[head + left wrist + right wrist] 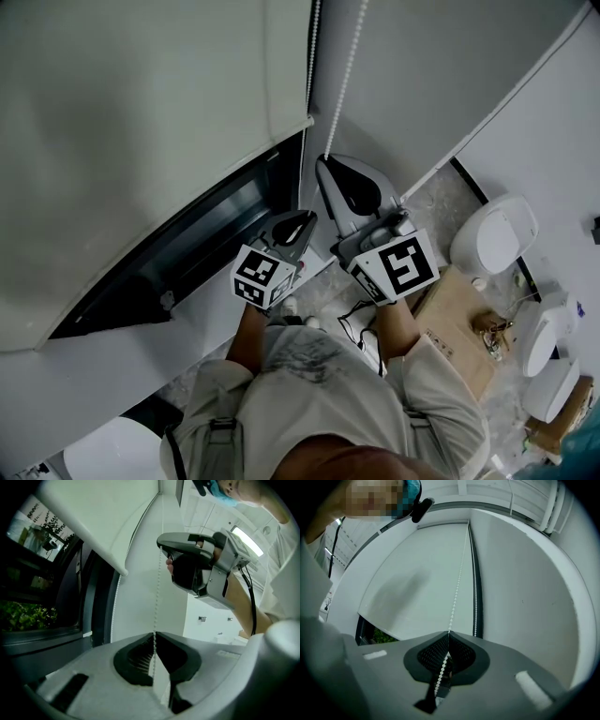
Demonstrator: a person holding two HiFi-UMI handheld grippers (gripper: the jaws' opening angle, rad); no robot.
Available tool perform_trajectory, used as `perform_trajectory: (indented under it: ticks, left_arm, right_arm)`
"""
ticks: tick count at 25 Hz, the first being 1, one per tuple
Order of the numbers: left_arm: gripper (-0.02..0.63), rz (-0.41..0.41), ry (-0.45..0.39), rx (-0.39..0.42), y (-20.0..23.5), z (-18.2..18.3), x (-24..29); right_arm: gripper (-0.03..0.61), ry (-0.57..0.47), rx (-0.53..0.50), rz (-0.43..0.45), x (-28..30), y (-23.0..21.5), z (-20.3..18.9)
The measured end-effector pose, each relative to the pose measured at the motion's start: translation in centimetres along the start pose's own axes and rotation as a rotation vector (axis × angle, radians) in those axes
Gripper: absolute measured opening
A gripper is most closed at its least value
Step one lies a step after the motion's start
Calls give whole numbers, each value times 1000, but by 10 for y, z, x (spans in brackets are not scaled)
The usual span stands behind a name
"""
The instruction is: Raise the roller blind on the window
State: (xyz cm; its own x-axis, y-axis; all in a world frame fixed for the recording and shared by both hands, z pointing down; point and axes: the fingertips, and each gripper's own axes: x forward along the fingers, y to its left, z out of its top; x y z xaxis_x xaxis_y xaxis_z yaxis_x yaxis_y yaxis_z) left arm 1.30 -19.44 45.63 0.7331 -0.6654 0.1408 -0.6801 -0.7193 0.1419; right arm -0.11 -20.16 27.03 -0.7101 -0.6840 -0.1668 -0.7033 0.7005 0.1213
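The white roller blind point(141, 122) hangs over most of the window, its bottom bar slanting across the head view. Its white bead chain point(343, 84) runs down to my right gripper point(325, 164), which is shut on it. In the right gripper view the chain point(457, 588) rises from the closed jaws point(448, 634) along the blind point(408, 583). My left gripper point(307, 220) sits just below and is shut on the same strand. In the left gripper view the chain point(157, 592) drops from the right gripper point(161, 548) into the left gripper point(153, 637).
A second chain strand point(476, 597) hangs beside the window frame. Below the blind the dark window opening point(187, 244) shows, with greenery outside point(23, 616). On the floor at right are white rounded fixtures point(494, 234) and a cardboard box point(459, 328).
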Motion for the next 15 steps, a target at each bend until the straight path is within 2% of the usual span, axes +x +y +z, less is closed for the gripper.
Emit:
perform_trajectory:
  ticks: [15]
  left_arm:
    - [23, 8, 38, -26, 5, -33, 0]
  right_arm:
    - [11, 35, -42, -32, -10, 13, -26]
